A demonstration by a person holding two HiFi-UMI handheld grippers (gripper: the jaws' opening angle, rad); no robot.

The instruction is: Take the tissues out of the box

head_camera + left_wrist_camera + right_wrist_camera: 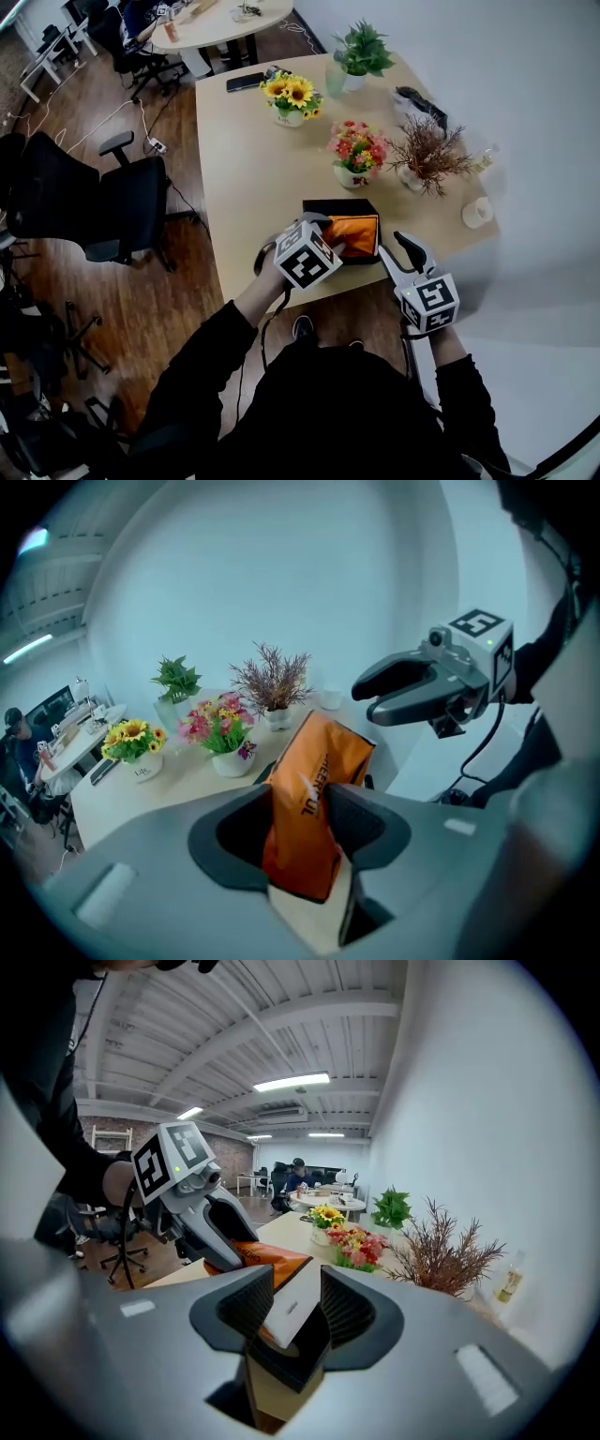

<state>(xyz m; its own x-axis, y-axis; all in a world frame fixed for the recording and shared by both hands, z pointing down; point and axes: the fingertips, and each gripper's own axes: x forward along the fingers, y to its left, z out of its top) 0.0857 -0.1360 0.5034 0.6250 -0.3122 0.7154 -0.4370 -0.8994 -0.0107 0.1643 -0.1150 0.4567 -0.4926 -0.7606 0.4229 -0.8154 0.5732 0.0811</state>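
A black box [323, 208] stands near the front edge of the beige table [253, 178]. An orange tissue pack [356, 234] pokes out of its top. My left gripper [330, 246] is shut on the pack's near end. In the left gripper view the tissue pack [314, 780] stands tilted up between the jaws of the left gripper [300, 822], lifted partly above the box. My right gripper [398, 251] hangs just right of the box, open with nothing held. In the right gripper view the box [281, 1363] and the tissue pack [267, 1258] show beyond the right gripper [297, 1302].
On the table behind the box stand a sunflower pot [291, 98], a pink flower pot [356, 150], a dried twig plant [427, 155], a green plant [361, 52] and a white cup [476, 212]. Office chairs [103, 206] stand left of the table.
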